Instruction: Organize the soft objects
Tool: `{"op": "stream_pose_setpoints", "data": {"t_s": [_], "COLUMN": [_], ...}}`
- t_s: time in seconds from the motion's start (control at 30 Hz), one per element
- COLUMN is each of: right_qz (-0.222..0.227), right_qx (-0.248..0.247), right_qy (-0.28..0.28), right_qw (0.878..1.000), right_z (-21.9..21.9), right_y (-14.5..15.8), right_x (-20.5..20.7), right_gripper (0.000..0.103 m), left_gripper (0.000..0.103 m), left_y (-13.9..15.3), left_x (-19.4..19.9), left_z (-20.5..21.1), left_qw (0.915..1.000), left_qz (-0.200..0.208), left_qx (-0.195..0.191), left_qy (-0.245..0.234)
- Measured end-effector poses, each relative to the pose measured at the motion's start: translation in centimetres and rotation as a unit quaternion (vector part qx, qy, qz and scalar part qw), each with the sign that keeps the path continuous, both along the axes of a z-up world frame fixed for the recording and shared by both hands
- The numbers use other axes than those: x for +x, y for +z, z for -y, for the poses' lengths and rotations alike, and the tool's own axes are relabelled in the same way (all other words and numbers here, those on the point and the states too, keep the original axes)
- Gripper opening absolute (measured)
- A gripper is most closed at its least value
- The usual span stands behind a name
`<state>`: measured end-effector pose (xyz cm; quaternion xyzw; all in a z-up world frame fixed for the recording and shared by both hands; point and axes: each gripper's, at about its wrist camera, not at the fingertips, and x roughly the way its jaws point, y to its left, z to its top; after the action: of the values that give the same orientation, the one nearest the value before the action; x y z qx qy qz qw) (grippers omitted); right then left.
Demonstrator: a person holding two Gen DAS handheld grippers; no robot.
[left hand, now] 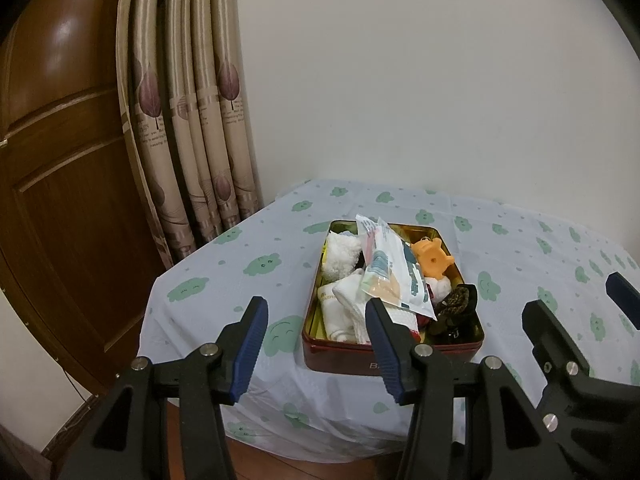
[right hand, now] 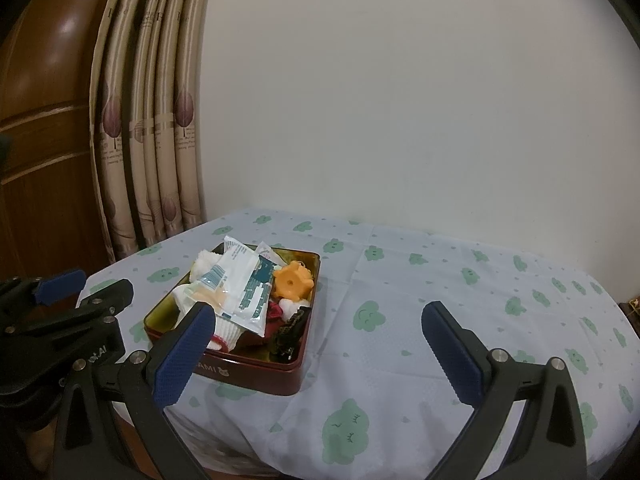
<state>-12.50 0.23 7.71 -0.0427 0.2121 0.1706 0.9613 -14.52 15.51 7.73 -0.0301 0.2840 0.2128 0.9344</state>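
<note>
- The tin [left hand: 390, 354] sits on the table [left hand: 224, 264], near its front edge, with the wall [left hand: 400, 80] behind.
- Inside the tin, the folded towels [left hand: 348, 300] lie left, the plastic packets [left hand: 390, 268] lie across the middle on top, and the duck toy [left hand: 432, 258] sits at the back right.
- The curtain [left hand: 192, 120] hangs behind the table's left corner, with the door [left hand: 60, 160] left of it.
- 2 grippers hover before the table: the left gripper [left hand: 316, 344] in front of the tin, the right gripper [right hand: 320, 356] further right.

The packets [left hand: 390, 268] hide the things under them in the tin [left hand: 392, 360], and its lettering is partly covered.
</note>
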Motion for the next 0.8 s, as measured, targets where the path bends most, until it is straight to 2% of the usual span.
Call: {"op": "stream_pose_setpoints", "data": {"t_s": [0.8], "right_qz": [-0.002], "right_qx": [-0.006], "right_qy": [0.003], "right_qw": [1.0], "right_z": [-0.51], "right_y": [-0.55], "right_x": [0.12], "right_gripper": [0.102], "left_gripper": [0.052], "left_y": [-0.07], "left_x": [0.08], "left_z": [-0.4], "left_qw": [0.9999], "left_qz": [-0.008], "left_qx": [-0.007], "left_qy": [0.001]}}
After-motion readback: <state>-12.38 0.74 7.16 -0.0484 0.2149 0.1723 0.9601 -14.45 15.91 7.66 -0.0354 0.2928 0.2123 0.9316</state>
